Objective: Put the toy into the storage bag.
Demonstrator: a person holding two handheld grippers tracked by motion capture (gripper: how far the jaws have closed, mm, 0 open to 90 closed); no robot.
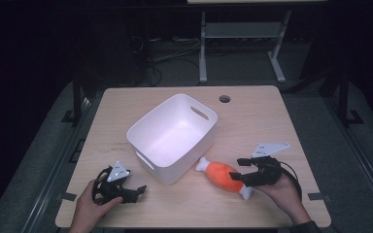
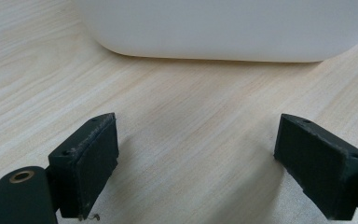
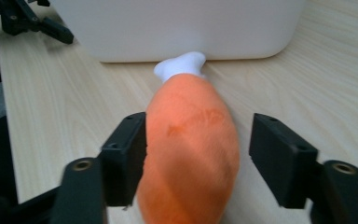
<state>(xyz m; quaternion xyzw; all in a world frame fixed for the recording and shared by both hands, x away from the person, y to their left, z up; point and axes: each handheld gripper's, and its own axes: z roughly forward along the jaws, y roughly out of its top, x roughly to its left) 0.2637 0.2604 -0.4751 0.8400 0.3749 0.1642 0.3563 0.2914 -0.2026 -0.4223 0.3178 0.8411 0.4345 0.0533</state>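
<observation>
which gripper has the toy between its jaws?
The right gripper: its open jaws straddle the orange plush drumstick beside the white bin. The left gripper is open over bare table.

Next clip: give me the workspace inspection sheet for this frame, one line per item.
Surface: light wooden table, with a cable hole near its far edge.
Job's things: white bin, empty, mid-table; orange plush drumstick lying beside it.
Clutter: nothing seen.
Grippers: left gripper open over bare wood; right gripper open, jaws astride the drumstick, one jaw touching.
Cables: black cable trailing from the right gripper; more on the floor behind.
Surroundings: dark room, desk legs beyond.
</observation>
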